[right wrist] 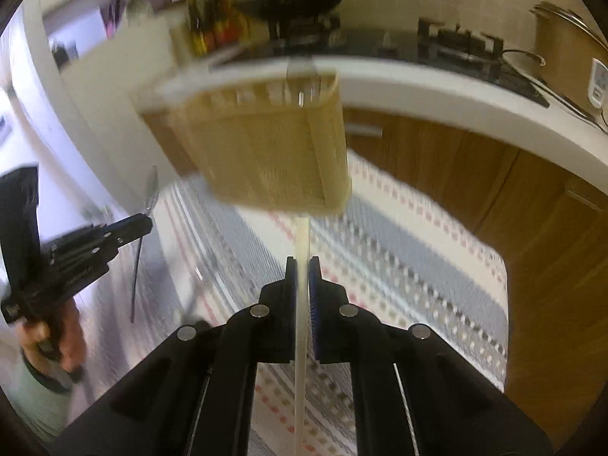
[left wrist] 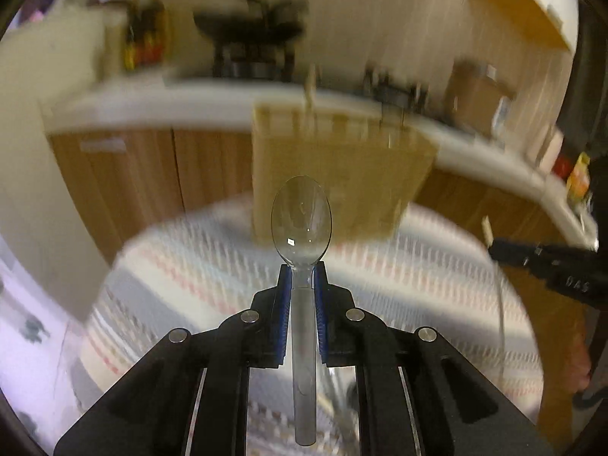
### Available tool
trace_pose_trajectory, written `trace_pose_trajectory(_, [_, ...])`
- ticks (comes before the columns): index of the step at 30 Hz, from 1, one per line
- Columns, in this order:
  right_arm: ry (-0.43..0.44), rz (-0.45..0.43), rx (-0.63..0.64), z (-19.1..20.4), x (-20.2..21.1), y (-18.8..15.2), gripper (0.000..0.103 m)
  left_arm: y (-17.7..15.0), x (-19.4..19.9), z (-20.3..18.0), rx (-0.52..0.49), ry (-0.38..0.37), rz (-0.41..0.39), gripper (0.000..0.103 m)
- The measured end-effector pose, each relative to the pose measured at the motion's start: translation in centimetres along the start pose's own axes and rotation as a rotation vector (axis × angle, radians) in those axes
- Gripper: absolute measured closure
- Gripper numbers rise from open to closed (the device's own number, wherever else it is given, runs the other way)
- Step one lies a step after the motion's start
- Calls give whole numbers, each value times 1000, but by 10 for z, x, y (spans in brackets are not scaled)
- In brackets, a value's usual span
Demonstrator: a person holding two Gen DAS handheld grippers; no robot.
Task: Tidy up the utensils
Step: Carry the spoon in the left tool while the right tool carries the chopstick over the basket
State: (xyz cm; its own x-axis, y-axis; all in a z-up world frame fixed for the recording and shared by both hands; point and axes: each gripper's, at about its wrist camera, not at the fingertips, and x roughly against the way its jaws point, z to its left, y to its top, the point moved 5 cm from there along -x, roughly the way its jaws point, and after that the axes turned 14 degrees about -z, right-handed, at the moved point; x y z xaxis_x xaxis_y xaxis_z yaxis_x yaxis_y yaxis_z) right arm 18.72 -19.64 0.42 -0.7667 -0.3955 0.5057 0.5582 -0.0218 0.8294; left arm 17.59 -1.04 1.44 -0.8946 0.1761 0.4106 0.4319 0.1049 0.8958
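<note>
My left gripper [left wrist: 303, 266] is shut on a clear plastic spoon [left wrist: 302, 220], bowl forward, handle running back between the fingers. It also shows in the right wrist view [right wrist: 146, 205], held by the left gripper [right wrist: 146, 224]. My right gripper [right wrist: 303, 262] is shut on a thin clear plastic utensil [right wrist: 301, 235] seen edge-on; its far end is hidden against the wooden utensil holder [right wrist: 262, 144]. The holder [left wrist: 334, 174] stands on the patterned tablecloth ahead of both grippers, with a utensil sticking up from it. The right gripper [left wrist: 494, 245] shows at the right in the left wrist view.
A striped and dotted tablecloth [right wrist: 399, 250] covers the table. Behind it runs a white kitchen counter [right wrist: 437, 91] with wooden cabinets [left wrist: 152, 174], a stove with a dark pan [left wrist: 250, 26], bottles [right wrist: 212, 30] and a pot [right wrist: 566, 49].
</note>
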Motion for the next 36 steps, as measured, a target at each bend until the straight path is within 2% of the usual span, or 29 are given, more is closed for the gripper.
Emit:
trace_pose_trajectory(8, [-20,-320,34,26,27,88,98,102,26,-5,37,-18,-413,93])
trace_pose_trajectory(12, [-19,-448,35,30,33,130,98,141,22,-4,90,1,-544,93])
trace_pose_trajectory(15, [-19,-503,39,30,26,158,98,157,14,9,130,28,-610,93])
trace_pose_trajectory(19, [-17,-562,17,30,15,183,98,164,-14,25,197,-1,-629,93])
trace_pose_trajectory(26, [-16,-624,-40,16,-8,207,98,154,-60,35,181,-3,-612,93])
trace_pose_trajectory(32, [-130,-668,-1,-3,-35,198,98,139,-84,43,174,12,-574,93])
trace_pose_trajectory(36, [-112,-652,3,-9,-56,182,98,126,-95,43,166,35,-546,93])
